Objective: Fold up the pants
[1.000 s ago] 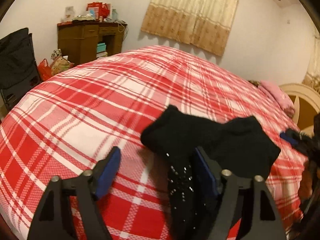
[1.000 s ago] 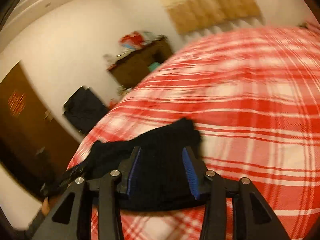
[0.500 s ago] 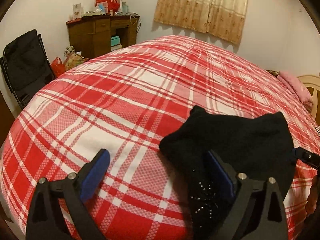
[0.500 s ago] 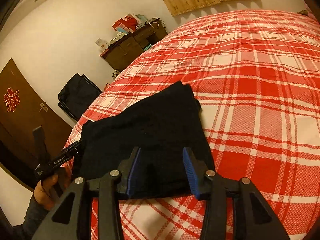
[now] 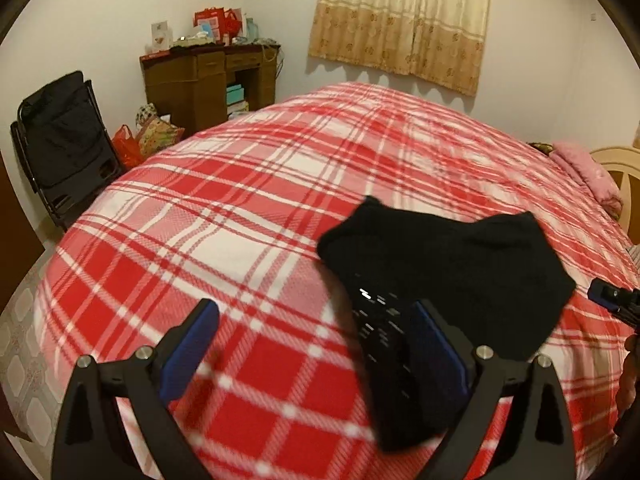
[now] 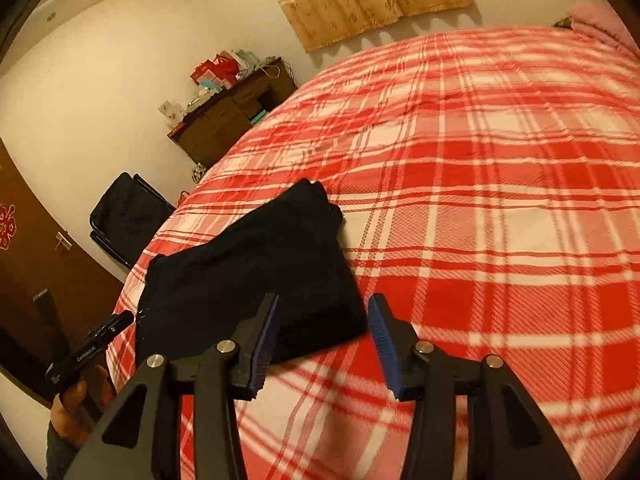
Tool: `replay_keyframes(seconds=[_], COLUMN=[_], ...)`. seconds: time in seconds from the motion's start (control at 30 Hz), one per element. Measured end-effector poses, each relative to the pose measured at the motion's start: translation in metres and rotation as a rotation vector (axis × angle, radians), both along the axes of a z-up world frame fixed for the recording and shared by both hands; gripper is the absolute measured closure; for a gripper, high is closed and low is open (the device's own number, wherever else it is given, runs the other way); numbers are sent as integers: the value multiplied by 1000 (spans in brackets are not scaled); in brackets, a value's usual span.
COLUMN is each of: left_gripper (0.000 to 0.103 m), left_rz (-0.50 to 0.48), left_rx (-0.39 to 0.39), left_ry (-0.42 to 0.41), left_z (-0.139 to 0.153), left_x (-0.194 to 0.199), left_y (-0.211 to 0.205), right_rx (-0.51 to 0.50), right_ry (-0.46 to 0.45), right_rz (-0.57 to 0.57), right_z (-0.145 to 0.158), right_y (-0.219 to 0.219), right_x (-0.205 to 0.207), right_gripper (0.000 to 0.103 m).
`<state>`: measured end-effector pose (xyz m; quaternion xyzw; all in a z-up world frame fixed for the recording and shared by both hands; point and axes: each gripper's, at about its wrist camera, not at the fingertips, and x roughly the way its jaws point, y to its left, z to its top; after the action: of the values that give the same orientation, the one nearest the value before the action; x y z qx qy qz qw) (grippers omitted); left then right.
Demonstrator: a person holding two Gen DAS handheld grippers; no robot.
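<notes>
- Left gripper hangs with jaws wide apart over the bedspread, holding nothing.
- Folded black pants lie on the bedspread near its edge.
- Right gripper is parted, empty, at the pants' corner.
- Desk, black chair and curtain stand beyond the bed.

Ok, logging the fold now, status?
Left gripper open, right gripper open, neither gripping. Pants lie in a folded black bundle on the bed. Nothing in the way.
</notes>
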<state>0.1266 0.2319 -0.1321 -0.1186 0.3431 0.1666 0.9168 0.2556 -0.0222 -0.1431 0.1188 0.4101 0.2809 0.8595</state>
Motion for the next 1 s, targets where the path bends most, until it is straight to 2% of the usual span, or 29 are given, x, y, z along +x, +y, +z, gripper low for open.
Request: replay_keyframes(seconds=[0.1,0.17,0.37,0.53,0.7,1.0], left_gripper=[4,4,4,3,1,1], left_rz=[-24,-40,-81,-110,-126,-121], left_rx=[24,30,31,85,145,135], left_ry=[-32,-52,-117,-163,-184,-194], left_z=[13,20,42,58,66,67], left_x=[-15,-23,-42,-55,-57,-61], left_y=[-17,-27,-55,-77,-90,-91], right_rx=[-82,-122,-131,-143,-126,-120], right_ry=[-82,-156,-305,-394,-408,-421], right_rz=[-18,-23,-42,-42,-36,-26], right_z=[19,34,68,89,96,98], right_y=[-4,-7,-15,-11,-12,-9], right_x=[-29,-55,-103,-125,-132,-137], right_gripper=[47,46,43,41,40,40])
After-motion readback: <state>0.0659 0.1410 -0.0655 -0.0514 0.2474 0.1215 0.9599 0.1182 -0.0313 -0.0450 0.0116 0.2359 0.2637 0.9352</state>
